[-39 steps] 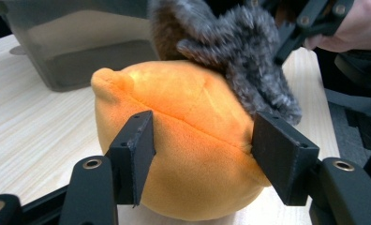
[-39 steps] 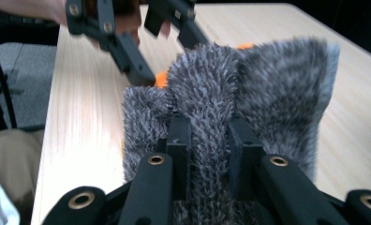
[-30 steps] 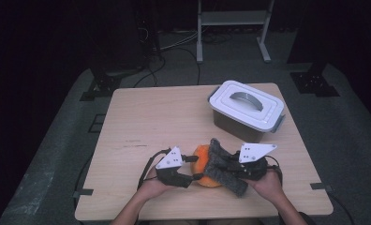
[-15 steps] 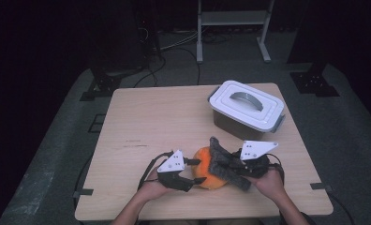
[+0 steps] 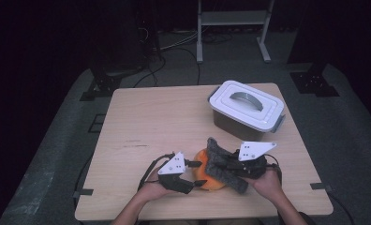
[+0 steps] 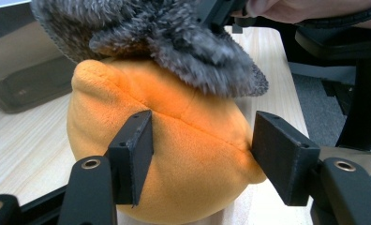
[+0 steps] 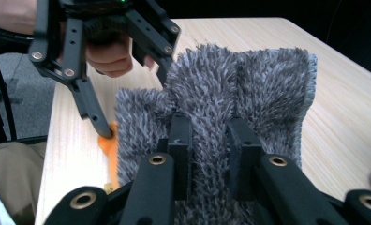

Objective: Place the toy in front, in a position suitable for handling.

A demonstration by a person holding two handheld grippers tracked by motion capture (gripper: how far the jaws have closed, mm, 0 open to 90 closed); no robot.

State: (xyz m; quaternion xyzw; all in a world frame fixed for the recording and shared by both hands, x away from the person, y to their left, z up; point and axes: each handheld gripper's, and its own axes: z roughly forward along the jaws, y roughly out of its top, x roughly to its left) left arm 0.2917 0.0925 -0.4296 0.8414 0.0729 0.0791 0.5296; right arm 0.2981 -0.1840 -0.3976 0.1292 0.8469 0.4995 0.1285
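Observation:
An orange plush ball [image 5: 206, 182] lies near the table's front edge, with a grey fuzzy cloth [image 5: 223, 169] draped over its top and right side. My right gripper [image 5: 223, 164] is shut on the cloth [image 7: 249, 84], a fold of it pinched between the jaws of that gripper [image 7: 209, 136]. My left gripper [image 5: 196, 173] is open. Its jaws straddle the near side of the plush [image 6: 183, 140], one at each flank and touching it. The cloth [image 6: 174, 37] hangs over the top of the plush. A sliver of orange [image 7: 109, 145] peeks out at the cloth's left edge.
A grey box with a white handled lid [image 5: 247, 107] stands shut at the back right of the wooden table [image 5: 160, 117]. A chair base and cables lie on the dark floor beyond the table.
My left gripper has edged a little to the right and nearer the front edge, its jaws now around the plush. The right gripper and cloth have barely shifted.

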